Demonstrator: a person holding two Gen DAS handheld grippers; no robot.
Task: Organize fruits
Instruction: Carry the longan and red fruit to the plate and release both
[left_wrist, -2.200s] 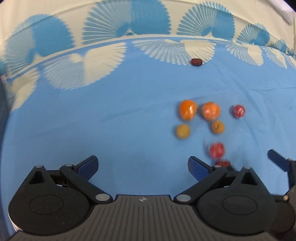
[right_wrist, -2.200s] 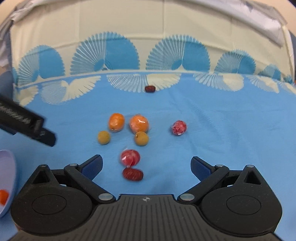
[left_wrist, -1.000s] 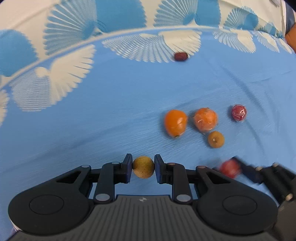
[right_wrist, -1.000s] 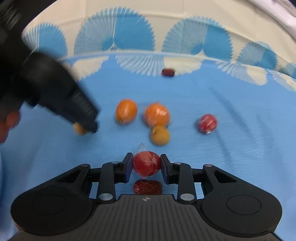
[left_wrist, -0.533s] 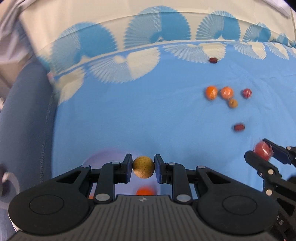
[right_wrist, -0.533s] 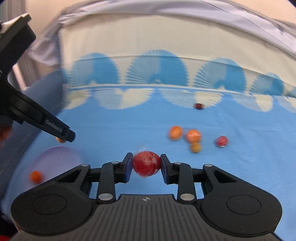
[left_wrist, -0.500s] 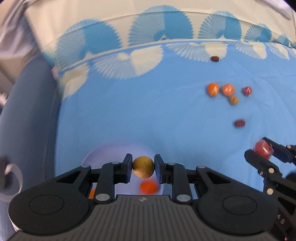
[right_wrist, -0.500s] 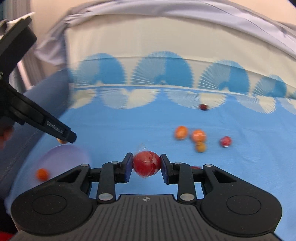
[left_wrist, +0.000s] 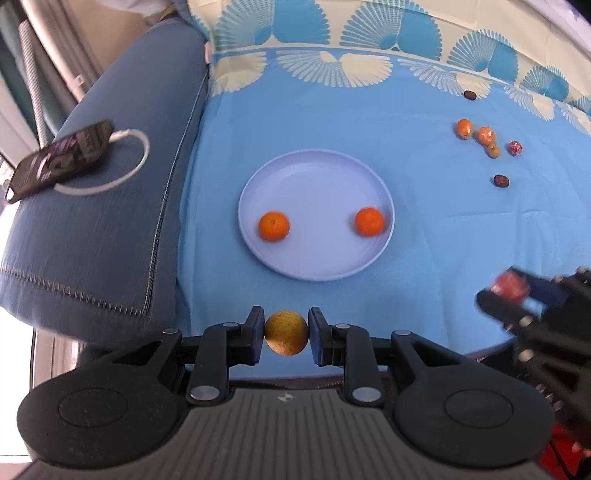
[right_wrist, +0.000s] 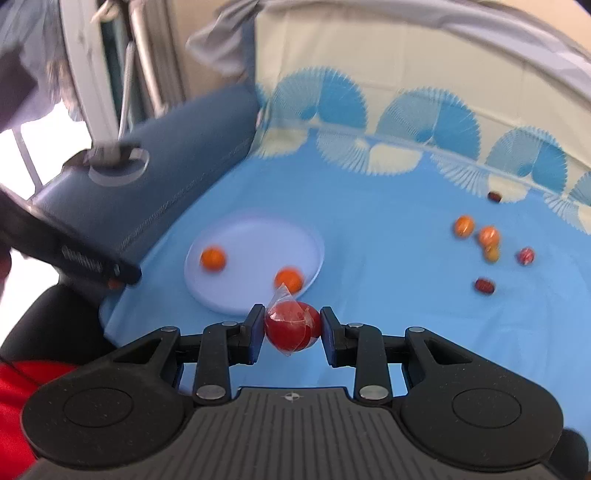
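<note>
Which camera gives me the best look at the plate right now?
Left wrist: the plate lies whole, sharp and unobstructed, two orange fruits on it. Right wrist shows it smaller and blurred, its near rim behind the held red fruit.

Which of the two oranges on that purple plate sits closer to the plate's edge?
The right-hand orange, almost touching the plate's rim on the side toward the loose fruit. The other orange lies further in from the rim.
</note>
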